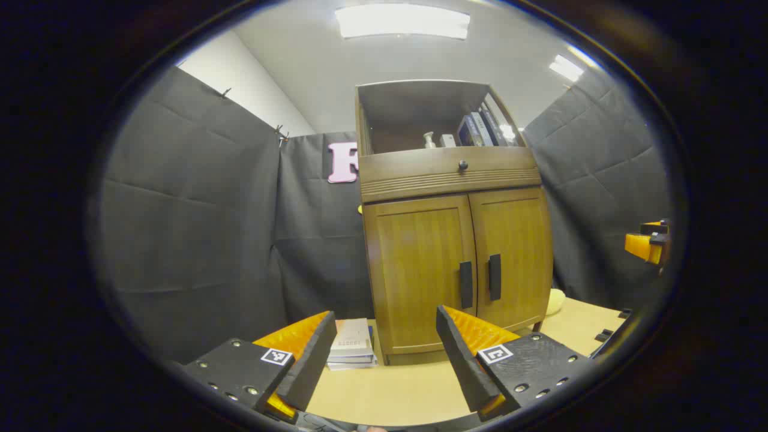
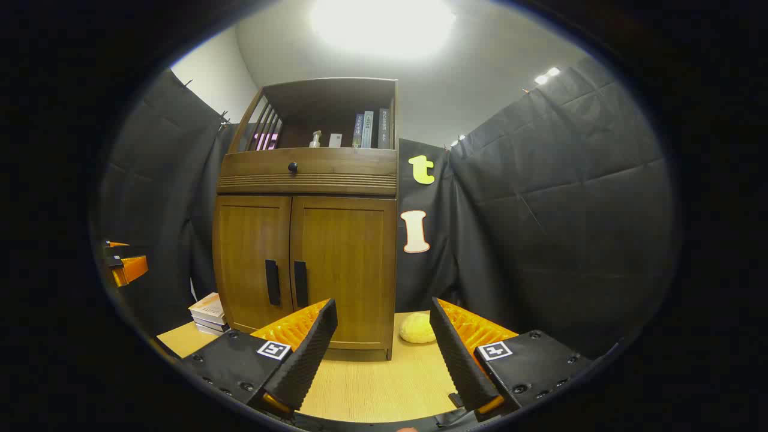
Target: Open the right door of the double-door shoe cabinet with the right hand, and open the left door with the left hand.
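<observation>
upright wooden shoe cabinet (image 1: 456,240) on the table, both doors (image 2: 303,264) closed

Ceiling panel light (image 1: 402,22) overhead, bright; blown-out glare on the ceiling in right gripper view. Fisheye bends edges. Focus sharp, shadows soft.

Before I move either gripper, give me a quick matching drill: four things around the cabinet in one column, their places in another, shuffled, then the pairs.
Things:
1. stack of books
2. pale round lump
3. round knob
4. two dark handles

Places:
A. on the drawer front above the doors
B. on the table, left of the cabinet
C. where the two shut doors meet
D. on the table, right of the cabinet

Pairs: 1-B, 2-D, 3-A, 4-C
</observation>
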`<state>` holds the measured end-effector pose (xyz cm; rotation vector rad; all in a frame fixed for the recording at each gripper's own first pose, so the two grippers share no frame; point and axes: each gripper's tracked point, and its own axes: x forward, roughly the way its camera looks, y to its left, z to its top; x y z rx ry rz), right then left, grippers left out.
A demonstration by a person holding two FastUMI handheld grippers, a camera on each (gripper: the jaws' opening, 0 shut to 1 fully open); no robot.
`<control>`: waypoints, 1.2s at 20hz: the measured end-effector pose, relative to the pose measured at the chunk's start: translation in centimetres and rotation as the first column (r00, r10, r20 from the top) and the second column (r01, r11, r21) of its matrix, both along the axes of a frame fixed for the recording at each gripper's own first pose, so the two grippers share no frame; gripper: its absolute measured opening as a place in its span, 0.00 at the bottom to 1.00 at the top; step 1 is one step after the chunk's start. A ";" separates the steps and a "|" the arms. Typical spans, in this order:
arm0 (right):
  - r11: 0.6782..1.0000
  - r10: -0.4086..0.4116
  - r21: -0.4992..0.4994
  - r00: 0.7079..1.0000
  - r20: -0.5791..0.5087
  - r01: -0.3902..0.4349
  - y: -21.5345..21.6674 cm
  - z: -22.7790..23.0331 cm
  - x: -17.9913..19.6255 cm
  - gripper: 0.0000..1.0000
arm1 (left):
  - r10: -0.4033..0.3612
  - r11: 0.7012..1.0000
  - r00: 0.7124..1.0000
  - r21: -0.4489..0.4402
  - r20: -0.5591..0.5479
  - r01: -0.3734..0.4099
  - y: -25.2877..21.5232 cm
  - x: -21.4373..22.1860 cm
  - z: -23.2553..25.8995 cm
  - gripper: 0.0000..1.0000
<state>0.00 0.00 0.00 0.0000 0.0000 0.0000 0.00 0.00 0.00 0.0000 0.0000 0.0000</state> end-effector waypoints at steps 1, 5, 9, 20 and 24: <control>1.000 -0.005 0.001 1.000 0.002 0.005 -0.1 0.0 0.0 0.98 | -0.002 1.000 1.000 0.003 0.003 0.002 -0.1 0.1 0.2 0.97; 1.000 -0.010 0.003 1.000 0.004 0.010 -0.2 0.0 -0.1 0.97 | -0.017 1.000 1.000 -0.005 0.011 0.017 -0.8 0.1 0.5 0.97; 1.000 0.008 0.005 1.000 -0.013 -0.007 0.4 -0.2 0.7 0.97 | -0.006 1.000 1.000 0.015 0.016 0.006 -0.3 0.0 0.5 0.97; 0.996 0.081 0.019 0.995 0.053 -0.082 3.4 1.7 6.0 0.97 | 0.072 0.997 0.997 -0.002 0.004 -0.072 2.2 -1.6 0.2 0.97; 0.992 0.126 0.023 0.991 0.052 -0.127 5.5 1.8 8.4 0.98 | 0.113 0.994 0.994 0.001 0.010 -0.113 3.6 -2.8 0.8 0.97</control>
